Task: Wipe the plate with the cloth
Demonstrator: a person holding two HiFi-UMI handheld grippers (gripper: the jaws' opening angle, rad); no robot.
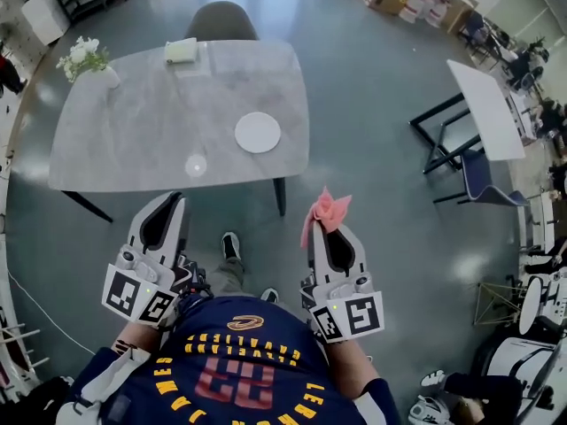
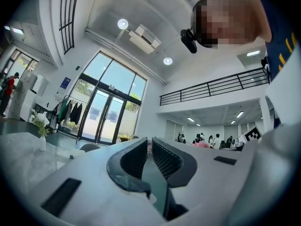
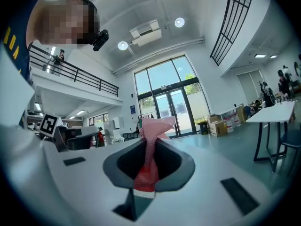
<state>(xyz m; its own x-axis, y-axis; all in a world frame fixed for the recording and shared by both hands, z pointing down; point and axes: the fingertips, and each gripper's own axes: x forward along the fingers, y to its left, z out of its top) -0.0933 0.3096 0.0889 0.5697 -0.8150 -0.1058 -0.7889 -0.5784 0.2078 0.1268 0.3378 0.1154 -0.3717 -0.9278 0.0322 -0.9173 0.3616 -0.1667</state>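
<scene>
The right gripper [image 1: 326, 230] is clenched on the pink cloth [image 1: 327, 209]. In the right gripper view the fabric runs up between the two jaws and bunches out above their tips [image 3: 153, 125]. The gripper is held over the grey floor, off the near right corner of the desk [image 1: 133, 127] and apart from it.

The left gripper [image 1: 168, 205] is level with it, just short of the desk's near edge. The left gripper view shows its jaws drawn together to a thin slit with nothing between them [image 2: 149, 144].

The white plate [image 1: 258, 133] lies flat on the desk toward its right side, well apart from both grippers.

At the desk's far left corner stands a small vase of white flowers [image 1: 86, 58], and a pale folded item [image 1: 181, 50] rests at the far edge. A grey chair [image 1: 221, 19] is tucked in behind it. A white table [image 1: 485, 104] stands off to the right.
</scene>
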